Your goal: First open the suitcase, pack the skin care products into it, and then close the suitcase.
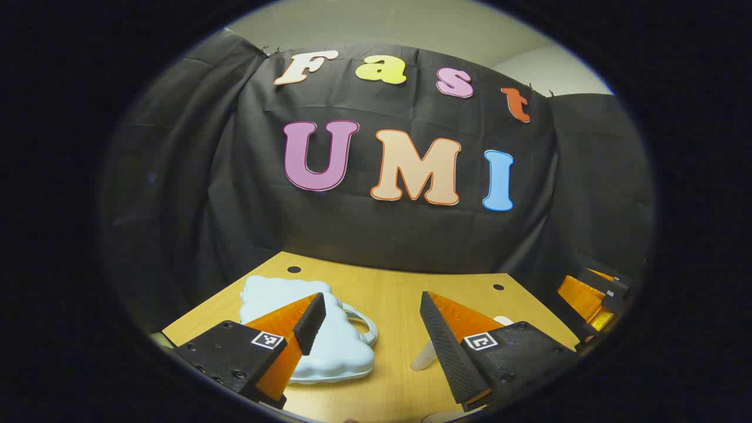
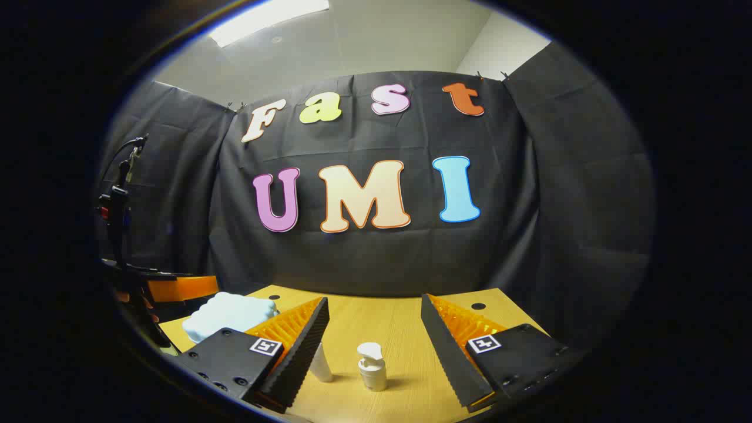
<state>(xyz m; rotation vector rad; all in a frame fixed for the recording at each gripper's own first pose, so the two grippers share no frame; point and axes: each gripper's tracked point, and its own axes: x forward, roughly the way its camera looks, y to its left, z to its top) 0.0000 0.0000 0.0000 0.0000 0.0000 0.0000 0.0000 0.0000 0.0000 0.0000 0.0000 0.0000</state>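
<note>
First, with the left gripper point(image 1: 371, 329) and right gripper point(image 2: 375, 329) both spread wide and grasping nothing, the closed suitcase point(image 1: 329, 335), lying left of the pump bottle point(image 2: 372, 365), should be gripped at its handle point(image 1: 365, 326).

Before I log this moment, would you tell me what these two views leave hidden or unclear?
- Suitcase, left gripper view: its near left side is behind that gripper's finger, and no latch can be made out.
- Tube, right gripper view: its top is behind the right gripper's finger.
- Pump bottle, right gripper view: too small to read.
- Left gripper, right gripper view: cut off at the edge.
</note>
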